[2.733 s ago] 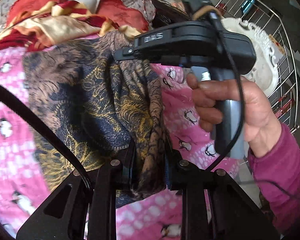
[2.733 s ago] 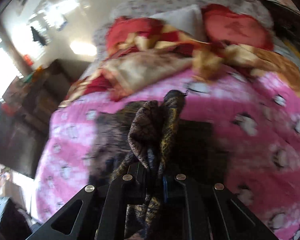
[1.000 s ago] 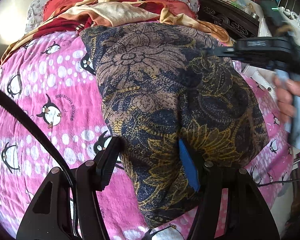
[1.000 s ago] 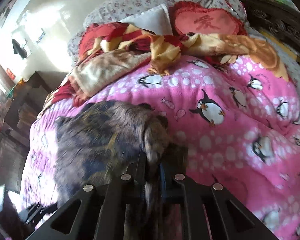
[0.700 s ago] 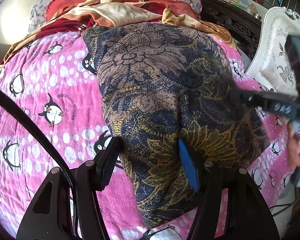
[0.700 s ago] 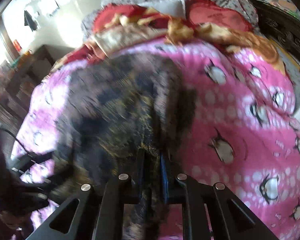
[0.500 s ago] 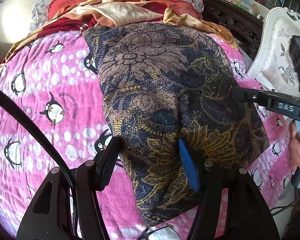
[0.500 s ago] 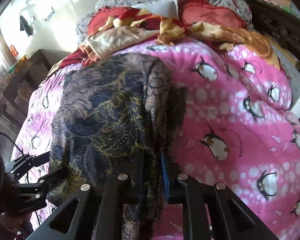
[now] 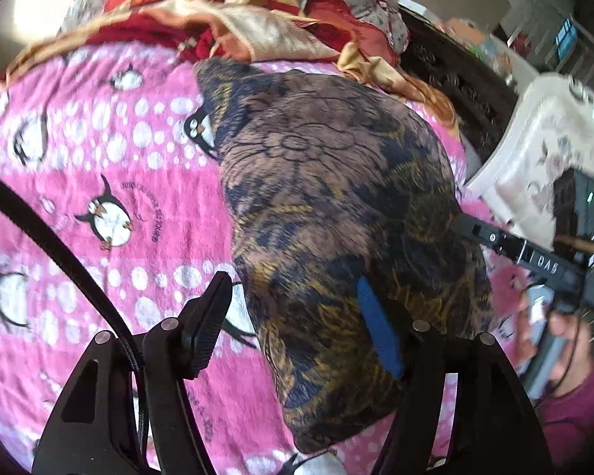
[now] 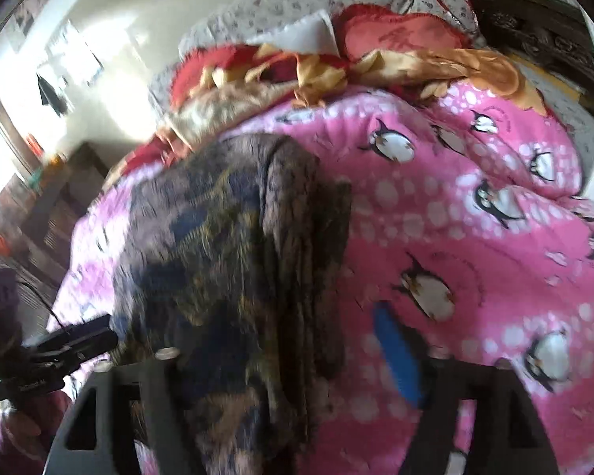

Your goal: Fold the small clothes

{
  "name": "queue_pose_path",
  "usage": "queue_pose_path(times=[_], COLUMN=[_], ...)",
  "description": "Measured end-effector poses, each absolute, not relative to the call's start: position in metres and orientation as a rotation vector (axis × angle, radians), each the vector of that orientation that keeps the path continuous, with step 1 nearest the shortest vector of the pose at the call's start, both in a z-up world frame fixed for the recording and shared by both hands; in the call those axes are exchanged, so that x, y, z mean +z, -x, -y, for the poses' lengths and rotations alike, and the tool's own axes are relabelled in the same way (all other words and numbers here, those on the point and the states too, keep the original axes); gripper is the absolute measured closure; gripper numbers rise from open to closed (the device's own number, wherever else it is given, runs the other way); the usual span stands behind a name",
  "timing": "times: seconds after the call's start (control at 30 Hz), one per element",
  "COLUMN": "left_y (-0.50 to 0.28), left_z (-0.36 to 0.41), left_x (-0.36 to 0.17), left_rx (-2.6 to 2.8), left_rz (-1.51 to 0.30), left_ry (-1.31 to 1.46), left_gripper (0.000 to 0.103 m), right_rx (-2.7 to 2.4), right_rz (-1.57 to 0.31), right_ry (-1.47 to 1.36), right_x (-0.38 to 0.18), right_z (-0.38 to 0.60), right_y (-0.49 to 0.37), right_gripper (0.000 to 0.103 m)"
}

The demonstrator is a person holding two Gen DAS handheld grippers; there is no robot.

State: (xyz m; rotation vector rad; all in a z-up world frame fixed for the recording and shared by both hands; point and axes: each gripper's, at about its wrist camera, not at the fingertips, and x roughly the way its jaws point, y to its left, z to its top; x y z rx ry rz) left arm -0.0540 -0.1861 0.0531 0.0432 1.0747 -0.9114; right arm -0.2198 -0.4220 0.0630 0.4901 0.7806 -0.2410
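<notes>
On pink blanket (image 9: 99, 166): patterned garment (image 9: 336, 206) flat, long axis running toward pillows.

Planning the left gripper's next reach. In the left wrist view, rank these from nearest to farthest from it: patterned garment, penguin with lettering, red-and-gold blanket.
1. Patterned garment, between the opening jaws of the left gripper.
2. Penguin with lettering, left, mid-bed.
3. Red-and-gold blanket, top, by the pillows.

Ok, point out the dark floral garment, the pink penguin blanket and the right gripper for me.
dark floral garment (image 9: 336, 182): left wrist view, on its flat brown flower print.
pink penguin blanket (image 9: 111, 182): left wrist view, on bare pink fabric left of the garment.
right gripper (image 10: 289, 356): right wrist view, midway between its opening fingers, garment edge between them.
</notes>
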Motion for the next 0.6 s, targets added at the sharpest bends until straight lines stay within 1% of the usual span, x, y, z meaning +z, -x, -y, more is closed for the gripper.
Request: queue_pose_path(times=[0.1, 0.13, 0.17, 0.2, 0.27, 0.3, 0.33, 0.37, 0.4, 0.43, 0.47, 0.5, 0.53, 0.6], left_y=[0.043, 0.041, 0.040, 0.039, 0.033, 0.031, 0.030, 0.031, 0.032, 0.033, 0.033, 0.034, 0.034, 0.040], left_z=[0.190, 0.193, 0.198, 0.202, 0.210, 0.212, 0.212, 0.213, 0.214, 0.212, 0.208, 0.204, 0.198, 0.178], left_x=[0.041, 0.037, 0.034, 0.030, 0.021, 0.017, 0.017, 0.018, 0.020, 0.023, 0.028, 0.035, 0.043, 0.067], left_rx=[-0.938, -0.950, -0.960, -0.975, -0.989, -1.000, -1.011, -1.022, -1.025, -1.027, -1.040, -1.052, -1.065, -1.098], left_rz=[-1.128, -1.136, -1.140, -1.148, -1.184, -1.199, -1.192, -1.185, -1.183, -1.181, -1.180, -1.177, -1.170, -1.136], left_ry=[0.031, 0.041, 0.046, 0.058, 0.082, 0.109, 0.126, 0.123, 0.109, 0.103, 0.110, 0.115, 0.119, 0.120], left_gripper=[0.036, 0.031, 0.028, 0.026, 0.026, 0.026, 0.026, 0.029, 0.038, 0.046, 0.052, 0.061, 0.064, 0.064], right_rx=[-0.186, -0.176, -0.158, -0.141, -0.130, -0.114, -0.114, -0.117, -0.104, -0.101, -0.101, -0.089, -0.067, -0.012], right_rz=[-0.807, -0.814, -0.816, -0.809, -0.783, -0.777, -0.772, -0.771, -0.773, -0.770, -0.763, -0.755, -0.742, -0.718], right_ry=[-0.525, -0.527, -0.540, -0.554, -0.558, -0.569, -0.566, -0.556, -0.558, -0.568, -0.569, -0.576, -0.592, -0.627], right_x=[0.047, 0.043, 0.038, 0.035, 0.036, 0.037, 0.038, 0.040, 0.041, 0.045, 0.050, 0.055, 0.061, 0.076], right_z=[0.428, 0.429, 0.430, 0.431, 0.431, 0.430, 0.428, 0.426, 0.424, 0.421, 0.419, 0.417, 0.414, 0.405], right_y=[0.202, 0.197, 0.191, 0.187, 0.184, 0.181, 0.180, 0.180, 0.179, 0.179, 0.180, 0.182, 0.184, 0.189], right_gripper=[0.028, 0.028, 0.028, 0.026, 0.026, 0.033, 0.045, 0.053, 0.066, 0.071, 0.074, 0.076, 0.077, 0.077])
